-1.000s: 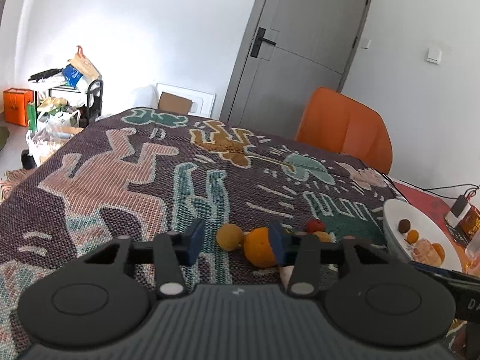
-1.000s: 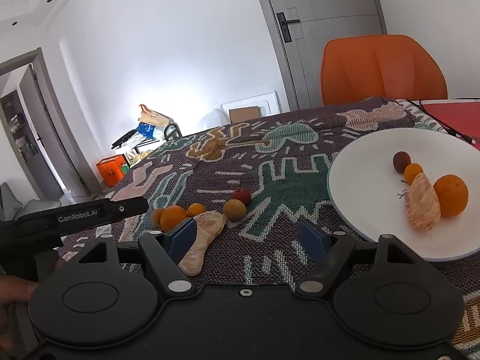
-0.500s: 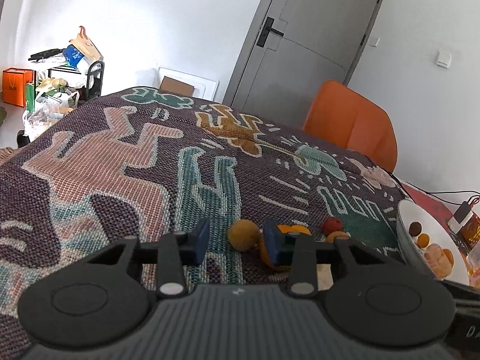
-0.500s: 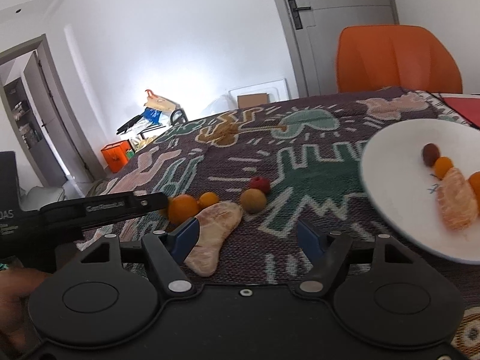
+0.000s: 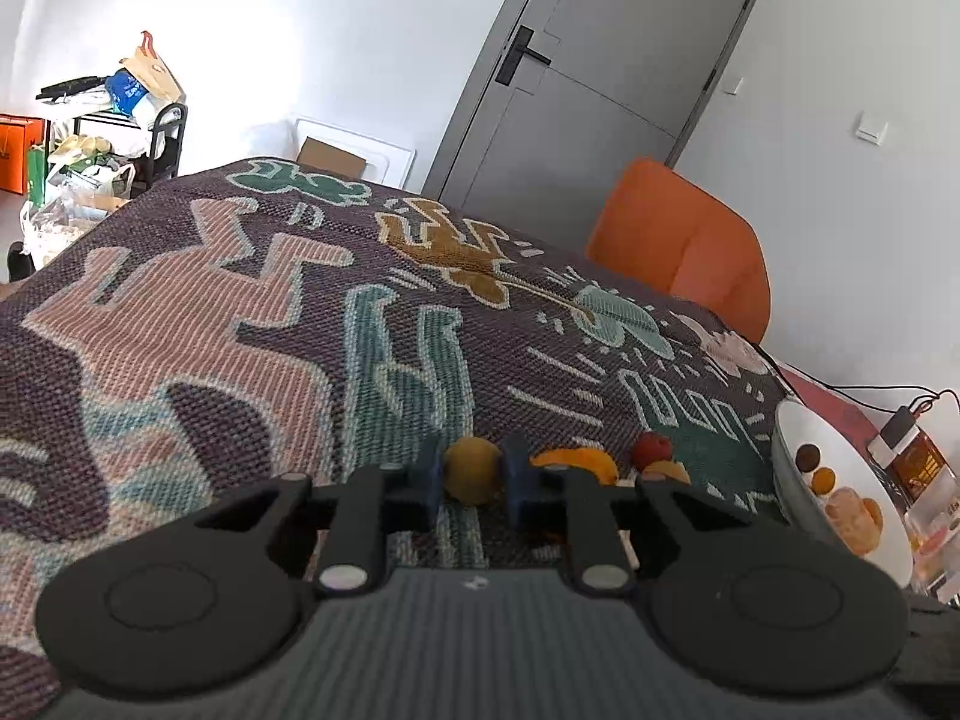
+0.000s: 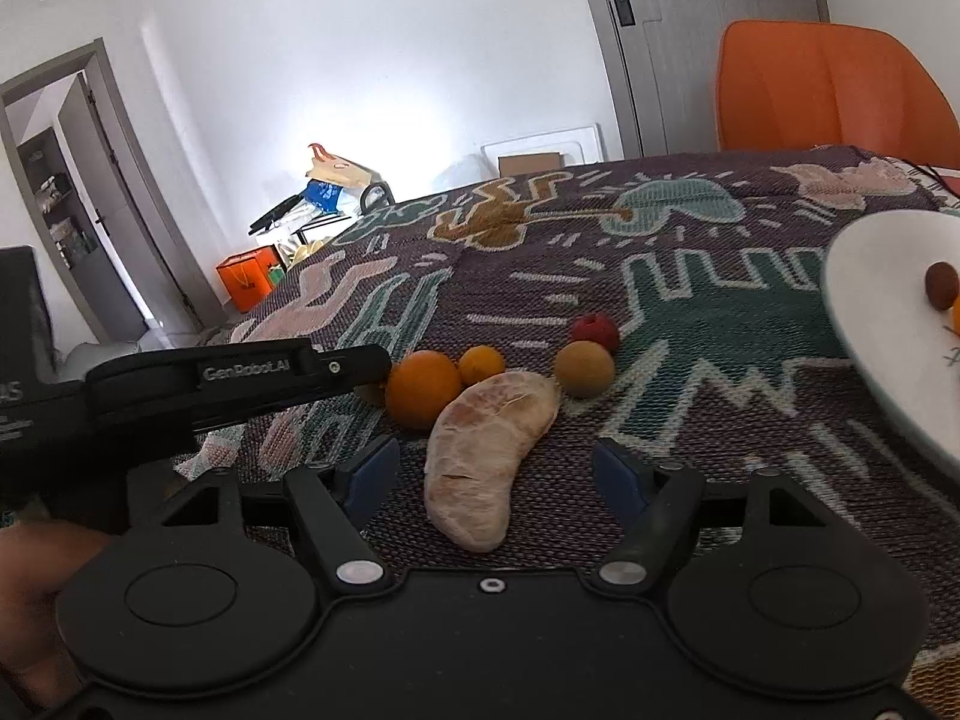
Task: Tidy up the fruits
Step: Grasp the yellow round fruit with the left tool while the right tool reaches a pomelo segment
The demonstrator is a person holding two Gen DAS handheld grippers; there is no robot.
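Observation:
My left gripper (image 5: 472, 480) is shut on a small yellow-brown round fruit (image 5: 472, 470) on the patterned cloth. An orange (image 5: 579, 461), a red fruit (image 5: 652, 449) and a small orange fruit (image 5: 666, 470) lie just right of it. My right gripper (image 6: 495, 474) is open, its fingers either side of a peeled pomelo segment (image 6: 487, 455). Beyond it lie an orange (image 6: 422, 389), a small orange fruit (image 6: 481, 363), a tan round fruit (image 6: 584, 369) and a red fruit (image 6: 594, 331). The white plate (image 6: 870, 324) at right holds several fruits.
The left gripper's body (image 6: 228, 384) reaches in from the left of the right wrist view. An orange chair (image 5: 678, 252) stands behind the table. A jar (image 5: 918, 468) and cables sit past the plate (image 5: 786, 456). Bags and a cart (image 5: 120, 120) stand by the far wall.
My left gripper moved left from the orange and closed on the yellow-brown fruit. My right gripper moved forward and left, so the pomelo segment now lies between its open fingers.

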